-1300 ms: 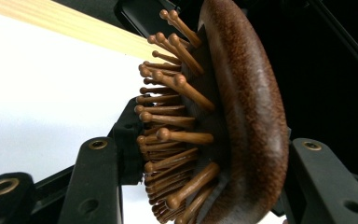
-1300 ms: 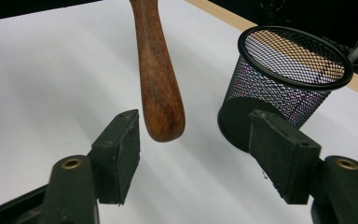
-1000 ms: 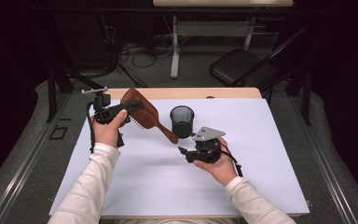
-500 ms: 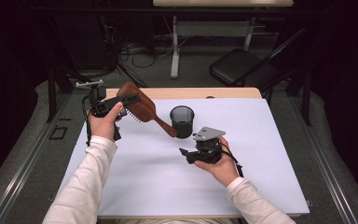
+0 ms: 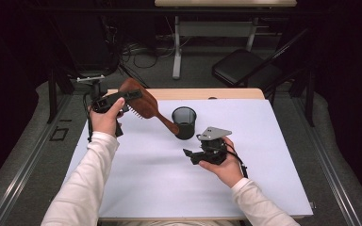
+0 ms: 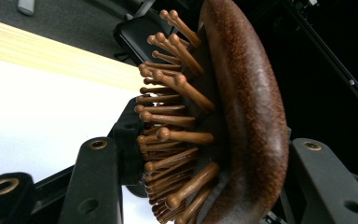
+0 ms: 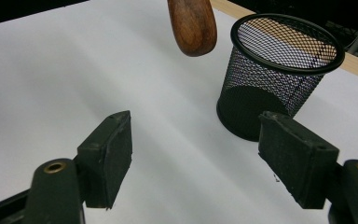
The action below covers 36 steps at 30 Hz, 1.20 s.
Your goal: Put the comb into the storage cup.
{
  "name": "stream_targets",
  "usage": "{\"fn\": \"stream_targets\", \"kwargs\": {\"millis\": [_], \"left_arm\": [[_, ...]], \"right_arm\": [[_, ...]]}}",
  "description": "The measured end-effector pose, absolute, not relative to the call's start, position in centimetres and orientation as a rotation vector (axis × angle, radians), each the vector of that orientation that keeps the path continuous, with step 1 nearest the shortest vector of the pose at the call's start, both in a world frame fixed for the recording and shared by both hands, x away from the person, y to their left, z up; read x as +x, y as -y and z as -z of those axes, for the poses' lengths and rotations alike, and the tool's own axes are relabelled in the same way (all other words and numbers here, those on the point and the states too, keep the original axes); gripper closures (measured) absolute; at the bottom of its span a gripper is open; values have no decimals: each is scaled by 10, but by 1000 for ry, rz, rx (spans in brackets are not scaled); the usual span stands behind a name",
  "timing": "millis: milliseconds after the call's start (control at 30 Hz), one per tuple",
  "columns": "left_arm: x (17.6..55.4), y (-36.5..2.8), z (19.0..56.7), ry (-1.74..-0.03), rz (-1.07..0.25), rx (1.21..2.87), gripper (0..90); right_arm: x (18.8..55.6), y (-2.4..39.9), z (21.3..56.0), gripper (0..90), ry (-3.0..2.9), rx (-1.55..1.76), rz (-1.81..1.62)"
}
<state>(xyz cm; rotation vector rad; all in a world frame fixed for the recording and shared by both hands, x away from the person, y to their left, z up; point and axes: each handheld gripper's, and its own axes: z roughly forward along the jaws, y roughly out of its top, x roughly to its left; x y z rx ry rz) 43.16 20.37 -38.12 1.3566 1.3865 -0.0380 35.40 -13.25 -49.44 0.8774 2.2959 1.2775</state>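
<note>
Wooden hairbrush held aloft beside a mesh cup on a white-topped table.

My left gripper (image 5: 122, 99) is clamped across the head of the wooden hairbrush (image 5: 143, 106), one jaw against its rows of wooden bristles, the other against its smooth brown back, and I hold it tilted above the white table (image 5: 273, 179), up and to the left of the black mesh cup (image 5: 184, 122). The brush's handle slopes down toward the cup, its rounded end hanging just beside the cup's rim. My right gripper (image 7: 196, 154) rests low on the near side of the cup, pointed at it; its jaws have just been opening and stand apart with nothing between them.
</note>
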Motion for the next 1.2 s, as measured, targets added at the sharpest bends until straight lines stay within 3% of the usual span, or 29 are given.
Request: {"fn": "stream_targets", "kwargs": {"millis": [367, 800, 1200], "left_arm": [[440, -202, 375, -1403, 24, 1338, 490], [446, -191, 361, -1393, 5, 1350, 490], [459, -181, 357, -1408, -6, 1341, 490]], "right_arm": [[353, 140, 490, 260, -2333, 849, -1301], [354, 148, 487, 155, -2349, 880, -1284], [354, 150, 485, 124, -2344, 899, -1264]]}}
